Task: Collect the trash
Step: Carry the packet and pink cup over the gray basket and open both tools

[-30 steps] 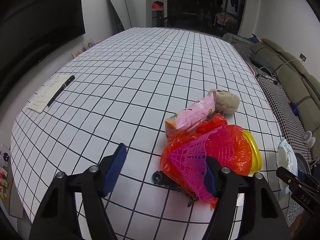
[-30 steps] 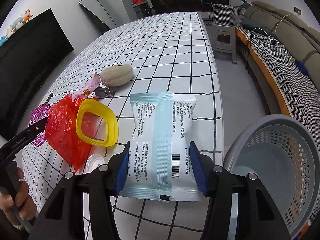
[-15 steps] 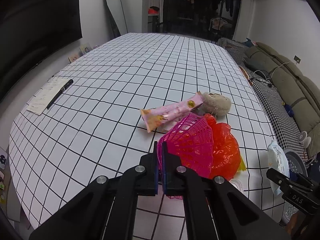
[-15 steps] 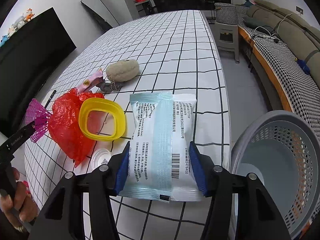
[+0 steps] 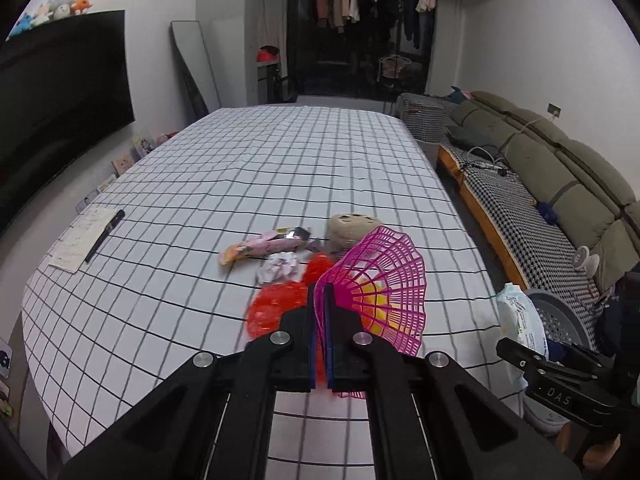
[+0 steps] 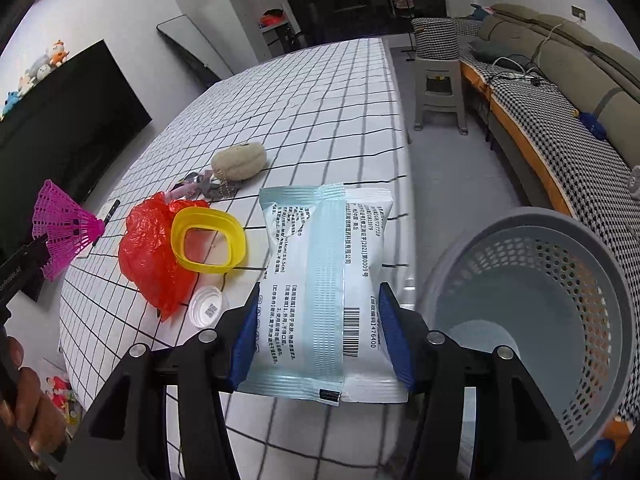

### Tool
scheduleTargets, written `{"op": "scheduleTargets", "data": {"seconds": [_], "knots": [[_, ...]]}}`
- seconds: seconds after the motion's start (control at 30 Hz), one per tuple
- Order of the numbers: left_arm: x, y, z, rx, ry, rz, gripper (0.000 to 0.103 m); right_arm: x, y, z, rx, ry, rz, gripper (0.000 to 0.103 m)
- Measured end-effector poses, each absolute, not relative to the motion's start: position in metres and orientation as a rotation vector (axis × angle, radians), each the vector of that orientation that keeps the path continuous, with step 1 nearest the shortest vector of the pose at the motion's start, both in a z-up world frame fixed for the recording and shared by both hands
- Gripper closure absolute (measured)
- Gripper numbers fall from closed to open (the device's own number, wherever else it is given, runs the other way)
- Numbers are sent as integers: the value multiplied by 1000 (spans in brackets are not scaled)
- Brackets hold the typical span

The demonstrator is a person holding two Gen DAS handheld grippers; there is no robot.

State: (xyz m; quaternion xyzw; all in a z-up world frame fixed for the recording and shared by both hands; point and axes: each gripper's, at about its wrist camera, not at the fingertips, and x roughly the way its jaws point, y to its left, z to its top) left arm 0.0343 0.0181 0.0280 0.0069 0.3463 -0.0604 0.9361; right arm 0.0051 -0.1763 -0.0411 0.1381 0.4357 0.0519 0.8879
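Behind the left gripper (image 5: 319,320) lies part of the red bag (image 6: 150,250), half hidden; its fingers are pinched together on the edge of a pink shuttlecock (image 5: 378,286), held above the checked table (image 5: 240,168) with its skirt fanning up and right. Over the table's right edge, the right gripper (image 6: 320,344) clamps a pale blue packet (image 6: 326,280), long axis pointing away. Just right stands the grey basket (image 6: 532,320), open-topped. Beyond the clutter the cloth lies bare.
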Motion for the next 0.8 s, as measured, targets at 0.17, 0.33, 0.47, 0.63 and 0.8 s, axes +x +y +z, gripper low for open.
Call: {"op": "scheduleTargets", "data": {"seconds": [0.17, 0.33, 0.47, 0.63, 0.8], "knots": [[30, -45, 17, 56, 738, -272, 100, -23, -217, -35, 321, 878, 32, 49], [29, -112, -4, 114, 794, -405, 100, -53, -268, -43, 363, 875, -82, 49], [28, -159, -26, 154, 851, -486, 100, -70, -300, -56, 368, 893, -169, 49], [25, -203, -52, 196, 913, -553, 100, -83, -327, -74, 386, 916, -213, 49], [23, -229, -69, 234, 951, -572, 99, -85, -344, -89, 404, 947, -222, 49]]}}
